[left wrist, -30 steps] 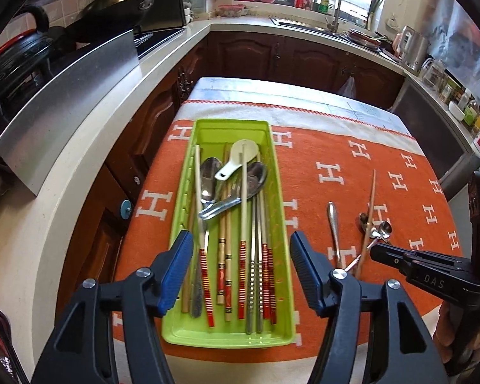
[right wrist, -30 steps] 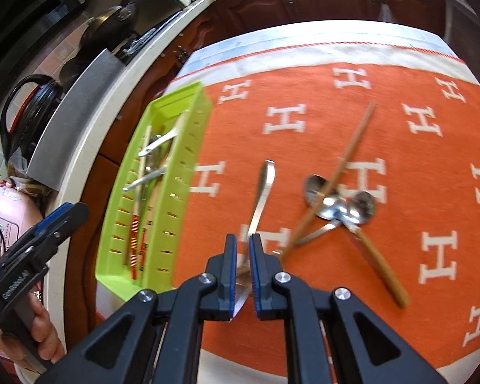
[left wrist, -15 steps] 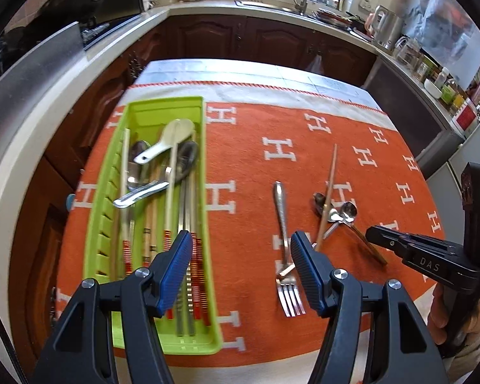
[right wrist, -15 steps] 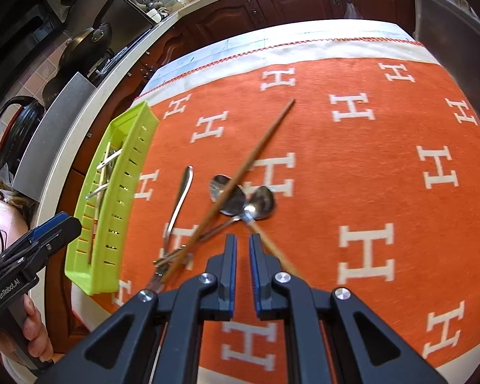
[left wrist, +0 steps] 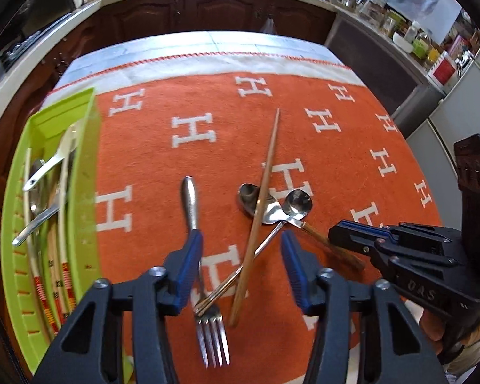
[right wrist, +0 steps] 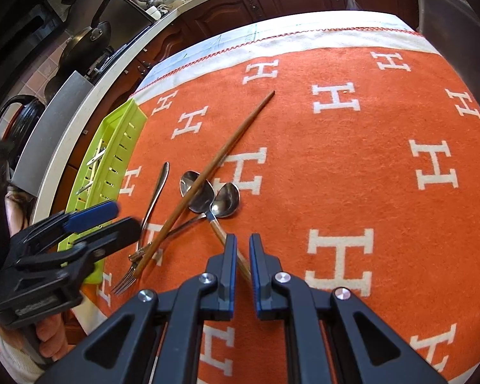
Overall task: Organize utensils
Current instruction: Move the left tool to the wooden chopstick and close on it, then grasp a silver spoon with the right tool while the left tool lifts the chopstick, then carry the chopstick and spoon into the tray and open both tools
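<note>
A green tray (left wrist: 86,160) holds several chopsticks and spoons at the left; it also shows in the right wrist view (right wrist: 118,147). On the orange cloth lie a fork (left wrist: 195,240), a wooden chopstick (left wrist: 262,198), a steel spoon (left wrist: 256,204) and a wooden-handled spoon (left wrist: 299,204). My left gripper (left wrist: 241,265) is open above the fork and chopstick ends. My right gripper (right wrist: 242,256) is nearly shut, its jaws a narrow gap apart around the wooden spoon handle (right wrist: 222,233); whether they touch it is unclear.
A counter with a black pan (right wrist: 89,41) and a kettle (right wrist: 19,115) runs along the left. Dark cabinets (left wrist: 208,9) stand behind the table. The cloth's white border (left wrist: 208,64) marks the far edge.
My left gripper has swung right from over the tray to over the loose utensils. My right gripper has let go of the fork and moved right to the wooden spoon handle, opening slightly.
</note>
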{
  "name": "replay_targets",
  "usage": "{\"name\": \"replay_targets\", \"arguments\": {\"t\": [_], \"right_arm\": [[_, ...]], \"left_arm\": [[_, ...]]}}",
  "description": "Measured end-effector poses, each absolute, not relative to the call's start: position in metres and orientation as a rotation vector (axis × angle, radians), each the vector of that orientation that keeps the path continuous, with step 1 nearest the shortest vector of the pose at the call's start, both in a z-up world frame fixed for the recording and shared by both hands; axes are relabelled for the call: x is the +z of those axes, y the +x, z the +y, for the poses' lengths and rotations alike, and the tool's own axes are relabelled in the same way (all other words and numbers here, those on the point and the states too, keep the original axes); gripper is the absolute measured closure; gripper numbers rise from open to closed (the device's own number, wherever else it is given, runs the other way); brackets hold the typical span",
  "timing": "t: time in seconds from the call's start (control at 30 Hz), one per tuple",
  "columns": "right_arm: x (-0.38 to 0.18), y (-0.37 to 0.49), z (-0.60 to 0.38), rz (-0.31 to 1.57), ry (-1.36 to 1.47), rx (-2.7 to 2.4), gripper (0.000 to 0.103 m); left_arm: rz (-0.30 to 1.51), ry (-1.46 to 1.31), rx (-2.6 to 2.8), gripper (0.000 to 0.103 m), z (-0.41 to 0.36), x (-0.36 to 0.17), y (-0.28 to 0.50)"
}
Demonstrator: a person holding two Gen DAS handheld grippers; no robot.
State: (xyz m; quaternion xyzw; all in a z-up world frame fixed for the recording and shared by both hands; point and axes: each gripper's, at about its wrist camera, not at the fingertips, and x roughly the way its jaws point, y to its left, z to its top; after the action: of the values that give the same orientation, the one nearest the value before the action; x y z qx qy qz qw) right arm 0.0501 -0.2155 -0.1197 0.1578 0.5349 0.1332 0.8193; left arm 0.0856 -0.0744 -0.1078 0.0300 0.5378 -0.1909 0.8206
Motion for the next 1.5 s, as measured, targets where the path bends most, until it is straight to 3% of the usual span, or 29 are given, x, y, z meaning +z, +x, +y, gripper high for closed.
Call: {"name": "replay_targets", "arguments": {"t": [0.03,0.27,0.3,0.33,0.93,1.2,1.3,1.5], "right_arm": [[-0.120,0.050,-0.216,1.138,0.333,0.288,0.093],[-0.121,0.049,-0.219,1.127,0.318,0.310,0.093],[-0.122,0.049,-0.220,1.127,0.319,0.313,0.093],[-0.122,0.049,-0.220,1.127,0.318,0.318,0.093],[-0.118,0.055,-0.185,1.106,0.121,0.423,0.087],[-0.122,0.057,-0.171,1.097,0.009,0.411,0.087],[-0.120,0.054,-0.167,1.078,-0.041,0.385,0.095],[-0.101,0.050,-0.172,1.072,0.067,0.376,0.097]], "left_arm": [[1.163,0.064,-0.410,0.072,-0.078,-0.113,0.090],[1.228,0.041,-0.415,0.075,-0.087,-0.134,0.105],[1.224,0.039,-0.419,0.082,-0.088,-0.134,0.105],[1.226,0.036,-0.423,0.096,-0.089,-0.134,0.106],[1.159,0.057,-0.384,0.099,-0.096,-0.135,0.104],[1.058,0.003,-0.342,0.099,-0.059,-0.082,0.086],[1.013,-0.025,-0.284,0.099,-0.033,-0.061,0.077],[0.972,-0.078,-0.170,0.099,0.028,-0.037,0.063]]}}
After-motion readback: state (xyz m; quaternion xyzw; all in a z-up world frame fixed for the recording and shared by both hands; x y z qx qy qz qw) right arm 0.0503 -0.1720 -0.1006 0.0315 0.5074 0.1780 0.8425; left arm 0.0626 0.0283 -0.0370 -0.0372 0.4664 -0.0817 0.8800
